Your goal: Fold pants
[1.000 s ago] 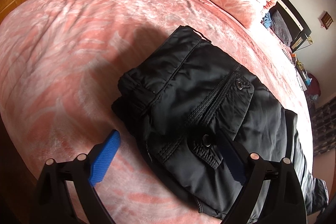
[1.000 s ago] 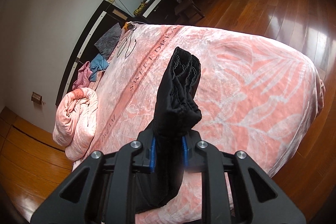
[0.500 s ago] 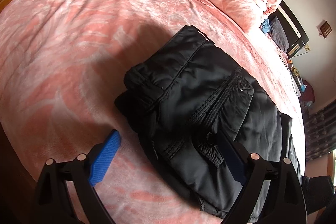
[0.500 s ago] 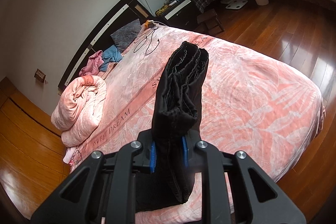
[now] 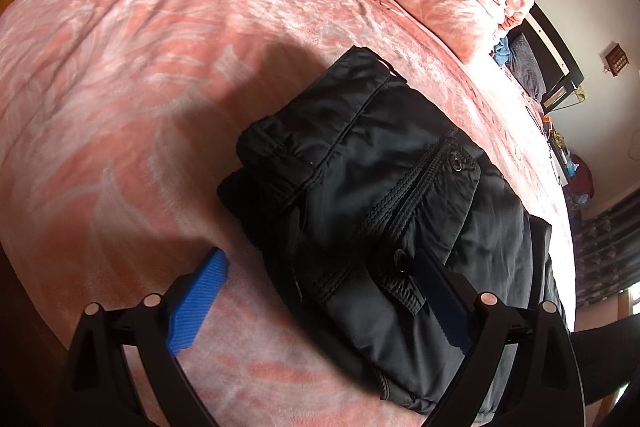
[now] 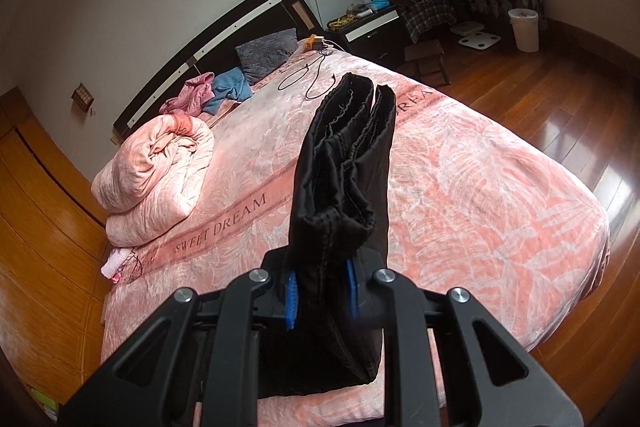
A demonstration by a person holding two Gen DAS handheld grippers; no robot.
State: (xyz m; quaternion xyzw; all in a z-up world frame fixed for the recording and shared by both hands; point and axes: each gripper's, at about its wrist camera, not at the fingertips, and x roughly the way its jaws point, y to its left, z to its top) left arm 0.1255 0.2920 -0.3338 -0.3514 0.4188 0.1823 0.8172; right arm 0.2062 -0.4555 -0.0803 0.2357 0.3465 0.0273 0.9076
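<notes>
The black pants (image 5: 384, 195) lie folded into a thick bundle on the pink bedspread (image 5: 140, 75), cargo pocket with snaps facing up. My left gripper (image 5: 316, 303) is open just above the bundle's near edge, its left blue pad over the bedspread and its right pad over the pants. My right gripper (image 6: 322, 293) is shut on the folded pants (image 6: 344, 163) and holds that layered end up above the bed (image 6: 480, 195).
A rolled pink duvet (image 6: 160, 167) lies near the headboard (image 6: 208, 51), with clothes, a grey pillow and a cable beside it. A nightstand (image 6: 372, 27), stool and white bin (image 6: 524, 27) stand on the wooden floor past the bed.
My right gripper has lifted and tilted up with the pants end, so more of the room shows. My left gripper has shifted only slightly and stays open.
</notes>
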